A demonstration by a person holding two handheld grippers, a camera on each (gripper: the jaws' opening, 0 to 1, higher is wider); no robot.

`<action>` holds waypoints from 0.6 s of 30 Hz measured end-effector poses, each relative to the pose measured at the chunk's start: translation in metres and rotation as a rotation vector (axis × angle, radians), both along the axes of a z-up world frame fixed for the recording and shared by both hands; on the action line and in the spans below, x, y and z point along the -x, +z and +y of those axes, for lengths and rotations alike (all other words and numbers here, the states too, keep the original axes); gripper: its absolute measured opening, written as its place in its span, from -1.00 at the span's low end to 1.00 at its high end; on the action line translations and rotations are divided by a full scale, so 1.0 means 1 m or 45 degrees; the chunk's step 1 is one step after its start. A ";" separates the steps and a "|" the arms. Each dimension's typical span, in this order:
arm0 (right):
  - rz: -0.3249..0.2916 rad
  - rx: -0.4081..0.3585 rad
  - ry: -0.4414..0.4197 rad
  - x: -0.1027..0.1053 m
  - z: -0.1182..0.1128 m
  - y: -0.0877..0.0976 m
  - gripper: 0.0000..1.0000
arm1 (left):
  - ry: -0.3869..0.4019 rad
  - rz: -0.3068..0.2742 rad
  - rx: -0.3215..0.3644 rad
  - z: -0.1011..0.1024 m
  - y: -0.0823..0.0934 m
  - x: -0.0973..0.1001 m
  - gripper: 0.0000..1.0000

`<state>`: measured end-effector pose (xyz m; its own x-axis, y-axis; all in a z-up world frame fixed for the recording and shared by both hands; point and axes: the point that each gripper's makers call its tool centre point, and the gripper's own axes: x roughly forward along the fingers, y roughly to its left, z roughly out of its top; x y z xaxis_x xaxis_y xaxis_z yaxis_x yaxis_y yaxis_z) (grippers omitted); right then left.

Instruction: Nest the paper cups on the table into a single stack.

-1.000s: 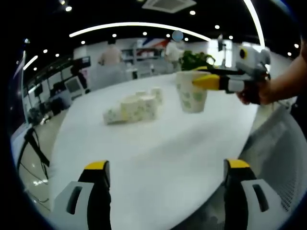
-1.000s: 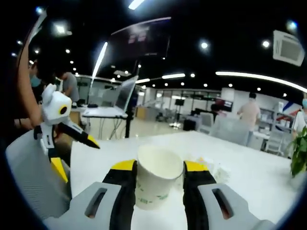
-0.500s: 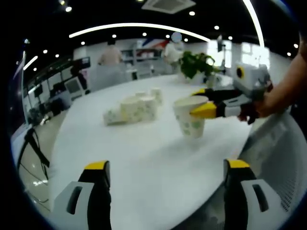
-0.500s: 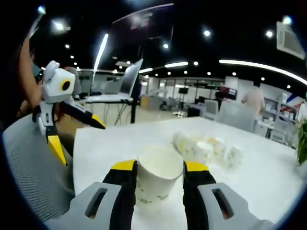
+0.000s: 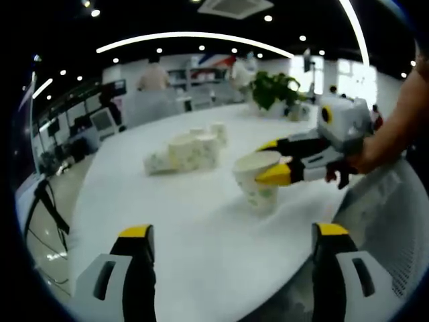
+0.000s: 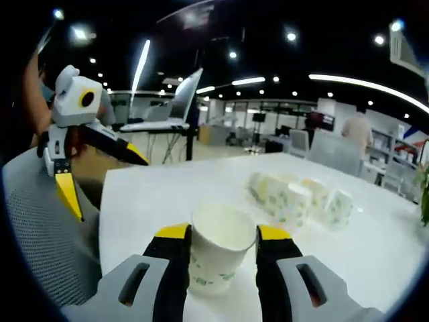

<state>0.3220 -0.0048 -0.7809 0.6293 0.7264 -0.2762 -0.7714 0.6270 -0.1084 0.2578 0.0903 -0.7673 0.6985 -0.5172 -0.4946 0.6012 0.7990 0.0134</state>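
Lowered since a second ago, and brought nearer the left gripper: right gripper (image 5: 276,161) with its upright white paper cup with green print (image 5: 258,183), formerly high beside the green potted plant (image 5: 272,88), now with its base at or just above the round white table (image 5: 201,228); contact not clear. Clamped on that cup, yellow-tipped black jaws pressed to either side of its wall just below the rim; seen again in the right gripper view (image 6: 218,241), open mouth of the cup (image 6: 216,249) facing up. Spread wide apart with nothing between: left gripper (image 5: 231,241), hanging over the near edge of the table, unchanged from the earlier frames; seen from the right gripper view (image 6: 100,174) off the table's edge, beside a grey mesh chair back (image 6: 47,241), jaws likewise splayed.

Farther across the table from the held cup, well apart from it: cluster of white green-printed paper cups lying on their sides (image 5: 186,149), some partly nested; same cluster (image 6: 295,194) beyond the held cup in the right gripper view. Behind the table, an office with desks, monitors and ceiling lights.
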 end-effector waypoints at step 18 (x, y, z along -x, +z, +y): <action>0.053 0.094 0.077 0.013 -0.004 -0.011 -0.06 | -0.008 -0.008 -0.001 -0.001 0.001 -0.001 0.90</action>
<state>0.3089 -0.0083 -0.7918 0.5720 0.7391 -0.3557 -0.8122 0.5709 -0.1198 0.2589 0.0894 -0.7661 0.6983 -0.5209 -0.4909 0.6058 0.7954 0.0177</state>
